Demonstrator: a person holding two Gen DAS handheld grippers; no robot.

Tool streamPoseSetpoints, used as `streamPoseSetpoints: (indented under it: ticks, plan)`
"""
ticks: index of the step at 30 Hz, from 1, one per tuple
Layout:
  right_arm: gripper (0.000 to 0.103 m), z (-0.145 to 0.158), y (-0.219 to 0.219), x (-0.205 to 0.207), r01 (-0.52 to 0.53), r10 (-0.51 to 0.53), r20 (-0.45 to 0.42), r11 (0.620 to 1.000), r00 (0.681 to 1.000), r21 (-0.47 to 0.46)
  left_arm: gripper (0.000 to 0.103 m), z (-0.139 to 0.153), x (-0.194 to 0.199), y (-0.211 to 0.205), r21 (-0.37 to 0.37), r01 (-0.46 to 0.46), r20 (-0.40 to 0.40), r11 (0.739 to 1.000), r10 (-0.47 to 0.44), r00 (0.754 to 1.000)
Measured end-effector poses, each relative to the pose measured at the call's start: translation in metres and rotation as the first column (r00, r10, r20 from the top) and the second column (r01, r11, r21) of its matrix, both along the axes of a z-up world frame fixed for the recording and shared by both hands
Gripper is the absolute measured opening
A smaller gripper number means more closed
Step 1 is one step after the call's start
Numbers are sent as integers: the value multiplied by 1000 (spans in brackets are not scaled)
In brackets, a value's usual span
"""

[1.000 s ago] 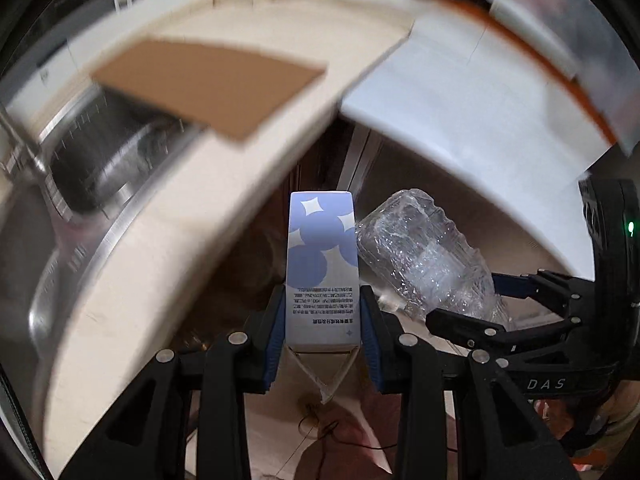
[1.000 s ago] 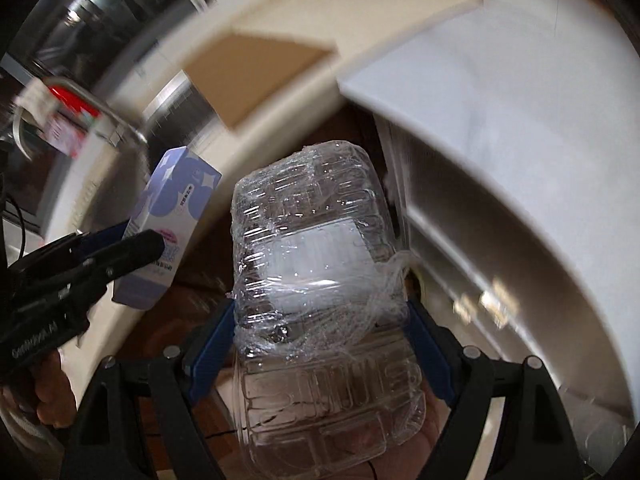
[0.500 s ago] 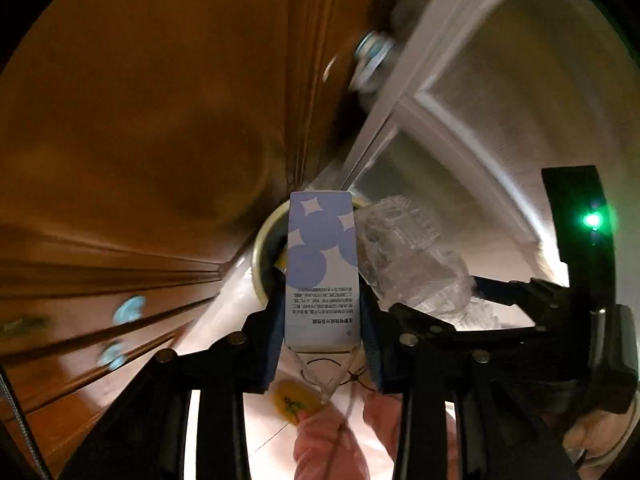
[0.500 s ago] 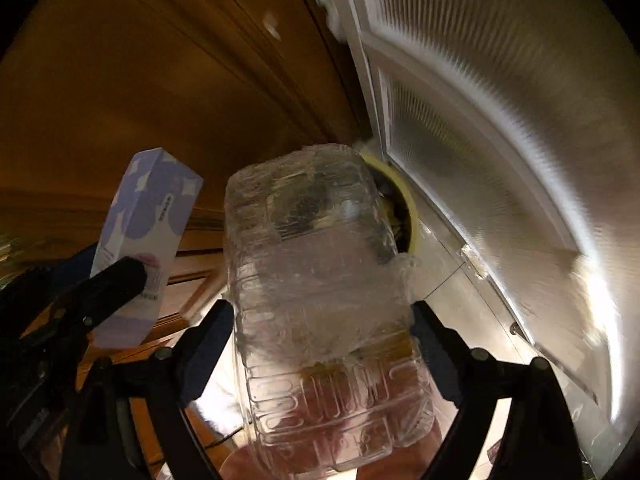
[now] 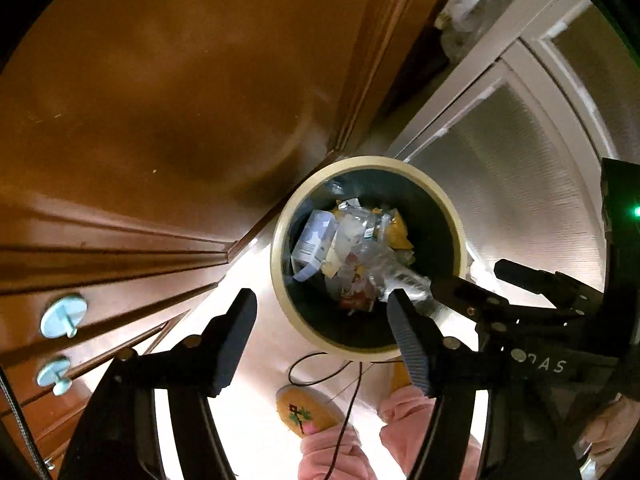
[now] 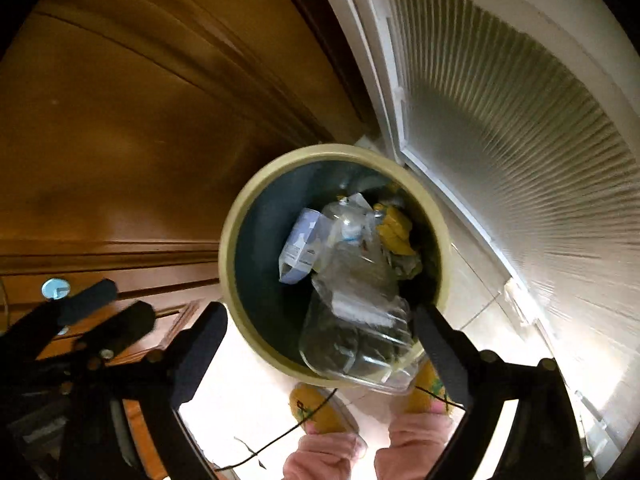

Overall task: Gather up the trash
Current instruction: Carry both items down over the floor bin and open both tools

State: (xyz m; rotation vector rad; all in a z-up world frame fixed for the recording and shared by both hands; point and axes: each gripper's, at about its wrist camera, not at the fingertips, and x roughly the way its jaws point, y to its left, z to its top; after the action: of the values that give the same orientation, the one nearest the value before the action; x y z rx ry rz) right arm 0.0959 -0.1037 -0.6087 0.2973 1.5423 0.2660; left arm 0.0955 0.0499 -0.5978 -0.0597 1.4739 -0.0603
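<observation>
A round bin with a cream rim (image 5: 276,264) (image 6: 226,256) stands on the floor below both grippers. Among the trash inside lies the blue-and-white carton (image 5: 314,240) (image 6: 298,252). My left gripper (image 5: 320,304) (image 6: 120,304) hangs over the bin, its jaws opening with nothing between them. The clear plastic container (image 6: 356,308) (image 5: 404,284) is blurred and tilted, its far end in the bin and its near end over the rim. My right gripper (image 6: 320,316) (image 5: 472,276) stands open around it, pads apart from it.
A brown wooden cabinet (image 5: 160,100) with pale blue drawer knobs (image 5: 64,316) lies left of the bin. A white door with ribbed glass (image 6: 500,160) is on the right. A person's yellow slippers (image 5: 304,412) and pink trouser legs (image 6: 416,444) are close below, with a thin black cable (image 5: 320,376).
Both grippers came down from the counter to just above the bin. The left jaws opened and the carton dropped in. The right jaws let go of the plastic container.
</observation>
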Motion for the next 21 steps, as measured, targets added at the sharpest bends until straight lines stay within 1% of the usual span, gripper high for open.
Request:
streamPoseSetpoints:
  ticks: [3, 5, 12, 13, 14, 17, 21]
  plan:
    - [95, 14, -2, -4, -5, 5, 24, 1000, 1000, -2, 66, 16, -1, -2, 1, 16, 26, 1000, -16, 1000]
    - [95, 29, -3, -8, -10, 11, 55, 1000, 998, -13, 66, 33, -6, -4, 9, 24, 43, 1000, -24, 999]
    - [95, 85, -7, -15, -24, 26, 94, 999, 995, -23, 66, 105, -21, -6, 2, 20, 82, 1000, -21, 996]
    - [95, 98, -8, -17, -29, 31, 101, 999, 994, -26, 66, 121, -24, -5, -5, 14, 92, 1000, -13, 996]
    - [95, 108, -8, -19, -33, 36, 108, 999, 994, -28, 66, 125, -24, -7, -8, 9, 98, 1000, -8, 995]
    - [95, 149, -10, -25, -56, 59, 129, 998, 990, -32, 66, 162, -29, -6, -27, -4, 123, 1000, 7, 992]
    - [95, 202, -11, -31, -57, 61, 155, 998, 986, -29, 66, 222, -35, -6, -27, 0, 170, 1000, 5, 985]
